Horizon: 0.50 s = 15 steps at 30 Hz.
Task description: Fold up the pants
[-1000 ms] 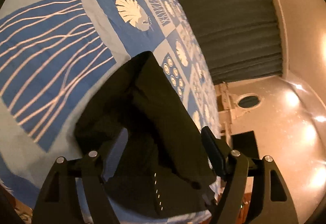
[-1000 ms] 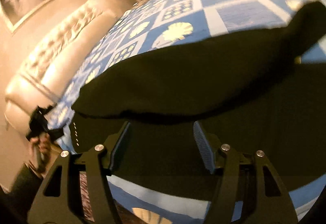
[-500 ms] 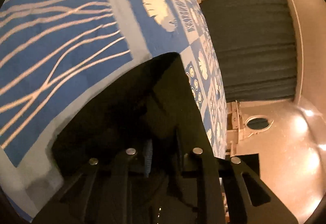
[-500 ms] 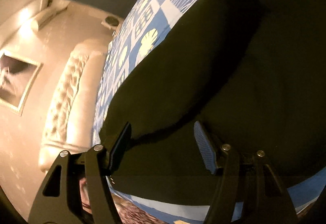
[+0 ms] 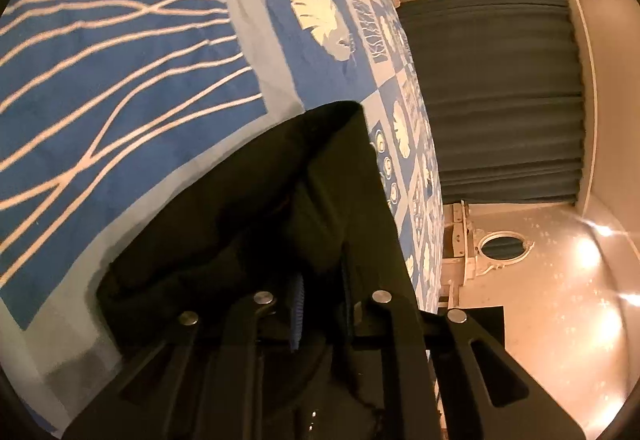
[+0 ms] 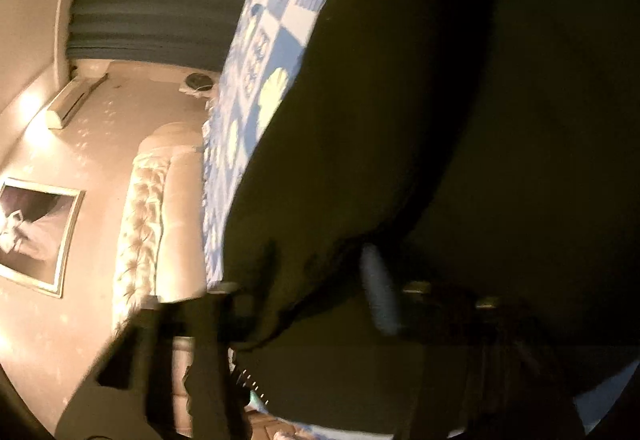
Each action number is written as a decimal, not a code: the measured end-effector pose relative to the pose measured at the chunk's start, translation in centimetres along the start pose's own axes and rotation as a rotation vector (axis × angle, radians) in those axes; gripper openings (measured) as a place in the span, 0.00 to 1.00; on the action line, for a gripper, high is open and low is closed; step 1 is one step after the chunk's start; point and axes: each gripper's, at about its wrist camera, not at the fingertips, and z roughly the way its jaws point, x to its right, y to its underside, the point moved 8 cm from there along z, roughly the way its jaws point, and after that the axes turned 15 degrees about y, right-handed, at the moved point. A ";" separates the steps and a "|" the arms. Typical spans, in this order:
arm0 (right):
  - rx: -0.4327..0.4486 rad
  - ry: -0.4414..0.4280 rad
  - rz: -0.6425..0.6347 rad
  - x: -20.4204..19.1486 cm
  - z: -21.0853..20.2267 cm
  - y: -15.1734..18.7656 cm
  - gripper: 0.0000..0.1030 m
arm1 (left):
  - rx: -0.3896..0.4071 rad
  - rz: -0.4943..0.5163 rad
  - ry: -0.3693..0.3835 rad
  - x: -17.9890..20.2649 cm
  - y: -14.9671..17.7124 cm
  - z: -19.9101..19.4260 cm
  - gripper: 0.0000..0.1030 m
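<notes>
**Both claws at the black pants on the bed**

Left claw [image 5: 320, 304] has its two fingers drawn close together, pinching a fold of the black pants [image 5: 256, 208] between them; a strip of ribbed blue pad [image 5: 297, 314] shows in the narrow gap. From that pinch the dark cloth rises in a peaked fold, its top corner lifted off the bedspread [image 5: 120, 52]. Beyond the pants the bedspread carries a blue panel with wavy white lines, and farther out a white shell motif [image 5: 318, 18]. Past the far edge of the bed hangs a dark curtain [image 5: 496, 96], with an oval mirror [image 5: 505, 246] on the wall below it.

Right claw [image 6: 316, 280] is blurred in its own view. Its fingers stand apart, one on each side of a hanging edge of the pants [image 6: 360, 144]; I cannot tell whether they press the cloth. The pants fill most of that view and lie on the bedspread [image 6: 272, 52], which shows only as a strip of blue and white squares beside the cloth. Farther off, past the bed, stand a tufted headboard [image 6: 148, 220] and a framed picture [image 6: 34, 236] on the wall.
</notes>
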 end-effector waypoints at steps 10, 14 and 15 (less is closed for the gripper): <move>0.017 -0.087 -0.043 -1.8 -3.4 0.6 0.08 | 0.018 0.020 0.075 3.5 -0.6 -1.3 0.11; 0.011 -0.099 -0.083 -1.3 -5.9 1.4 0.08 | 0.018 0.035 0.079 4.4 -0.5 -3.1 0.11; 0.008 -0.097 -0.090 -1.1 -6.4 1.6 0.08 | 0.019 0.031 0.080 4.4 -0.5 -3.6 0.11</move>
